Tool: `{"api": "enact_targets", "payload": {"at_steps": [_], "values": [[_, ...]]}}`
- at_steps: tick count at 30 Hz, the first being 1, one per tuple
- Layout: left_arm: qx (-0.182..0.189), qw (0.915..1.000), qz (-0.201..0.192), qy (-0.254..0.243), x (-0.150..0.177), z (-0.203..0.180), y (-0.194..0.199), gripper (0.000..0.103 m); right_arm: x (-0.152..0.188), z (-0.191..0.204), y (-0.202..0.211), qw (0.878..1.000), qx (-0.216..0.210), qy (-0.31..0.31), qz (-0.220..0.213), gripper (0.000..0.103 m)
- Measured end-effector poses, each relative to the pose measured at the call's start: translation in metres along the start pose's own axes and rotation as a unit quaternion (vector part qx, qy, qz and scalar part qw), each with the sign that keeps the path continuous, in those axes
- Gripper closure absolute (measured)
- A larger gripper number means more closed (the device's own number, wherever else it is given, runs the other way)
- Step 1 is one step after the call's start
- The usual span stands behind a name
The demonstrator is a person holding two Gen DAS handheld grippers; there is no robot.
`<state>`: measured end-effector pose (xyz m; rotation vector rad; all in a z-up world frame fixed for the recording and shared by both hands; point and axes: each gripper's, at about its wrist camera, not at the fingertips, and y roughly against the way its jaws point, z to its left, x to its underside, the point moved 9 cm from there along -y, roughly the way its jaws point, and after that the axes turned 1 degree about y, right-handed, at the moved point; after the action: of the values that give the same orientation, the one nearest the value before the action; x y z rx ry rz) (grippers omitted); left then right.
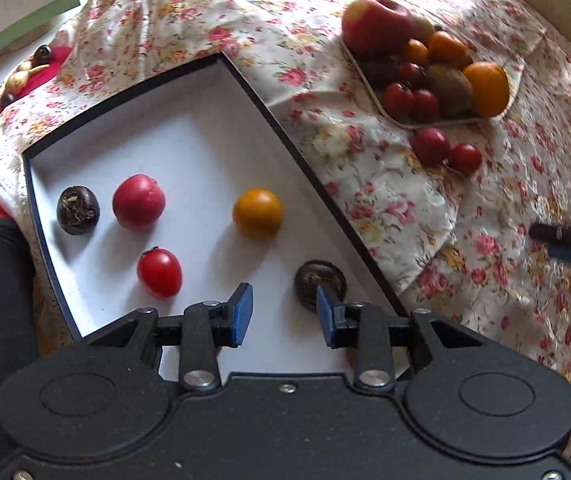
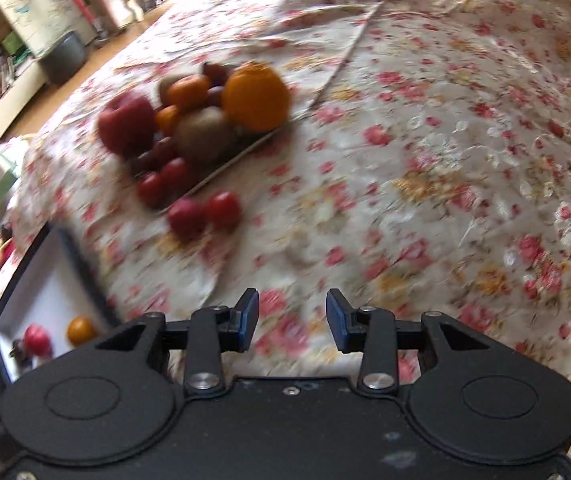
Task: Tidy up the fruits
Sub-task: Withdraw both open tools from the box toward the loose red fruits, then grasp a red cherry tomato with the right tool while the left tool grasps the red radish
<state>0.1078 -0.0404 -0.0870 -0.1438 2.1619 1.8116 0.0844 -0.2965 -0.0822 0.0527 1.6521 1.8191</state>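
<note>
Fruits lie partly sorted: five in the white box (image 1: 157, 128), the rest heaped on the plate (image 1: 437, 122). Left gripper (image 1: 283, 312) hangs over the box and right gripper (image 2: 291, 324) over the floral cloth (image 2: 445, 160), jaws wide, empty. Next likely: the two loose red fruits (image 2: 203, 212).

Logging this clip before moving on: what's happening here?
A person is sorting fruit from a tray into a white box. The box holds five pieces, including an orange fruit and a tomato. The left gripper hangs open over the box, holding nothing. The right gripper is open above the tablecloth.
</note>
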Motion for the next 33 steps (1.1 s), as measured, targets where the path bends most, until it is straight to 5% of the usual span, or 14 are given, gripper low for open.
{"api": "enact_targets", "payload": {"at_steps": [13,31,33], "values": [[-0.001,1.0000,0.004,0.004,0.001,0.001,-0.003,0.060,-0.047,0.051,-0.036,0.998,-0.018,0.043,-0.034,0.062],[-0.006,0.9999,0.011,0.001,0.002,0.000,-0.006,0.060,-0.041,0.073,-0.071,0.994,-0.001,0.105,-0.029,0.062],[-0.007,0.9999,0.012,0.001,0.003,0.000,-0.007,0.060,-0.040,0.074,-0.070,0.993,-0.020,0.114,-0.026,0.076]]}}
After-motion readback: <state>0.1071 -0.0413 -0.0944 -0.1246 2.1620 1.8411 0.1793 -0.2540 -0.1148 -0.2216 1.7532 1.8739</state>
